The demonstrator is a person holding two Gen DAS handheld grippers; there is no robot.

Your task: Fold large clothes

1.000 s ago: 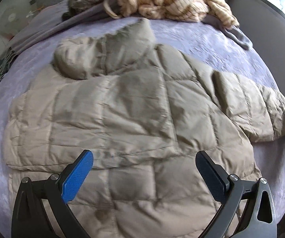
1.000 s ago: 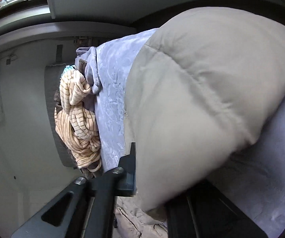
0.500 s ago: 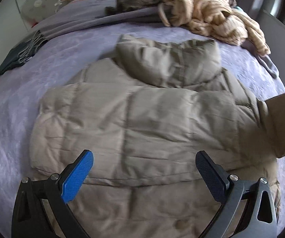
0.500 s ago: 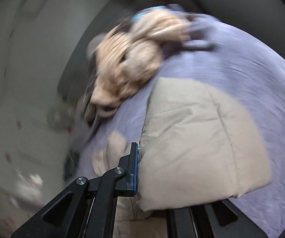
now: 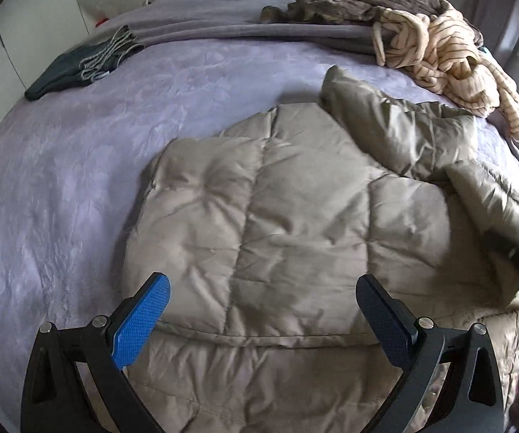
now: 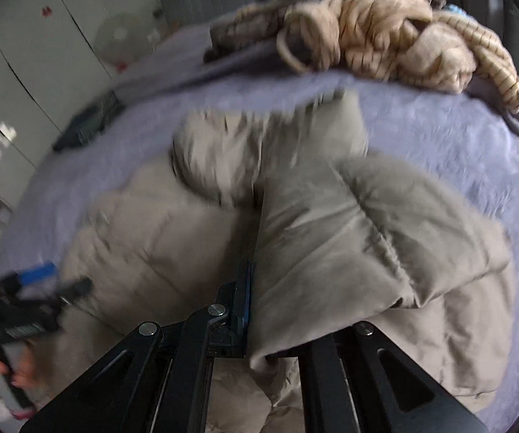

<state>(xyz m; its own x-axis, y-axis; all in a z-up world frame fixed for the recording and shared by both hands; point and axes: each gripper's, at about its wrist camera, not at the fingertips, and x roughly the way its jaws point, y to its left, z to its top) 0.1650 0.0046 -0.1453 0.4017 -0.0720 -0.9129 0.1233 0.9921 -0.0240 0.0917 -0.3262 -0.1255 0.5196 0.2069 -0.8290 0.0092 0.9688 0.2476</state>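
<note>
Jacket: a big puffy tan jacket (image 5: 295,223) lies spread on the purple bed (image 5: 78,166), filling the middle and bottom of the frame.
Left hand-held gripper: the left hand-held gripper (image 5: 263,310) is wide apart and holds nothing, low in the frame above the jacket.
Right hand-held gripper: the right hand-held gripper (image 6: 273,328) is clamped on a jacket sleeve (image 6: 349,238), bottom middle.
Other clothes: a striped cream top (image 5: 450,54) sits in a pile at the upper right.
Dark cloth: a folded dark cloth (image 5: 75,68) rests at the upper left.
</note>
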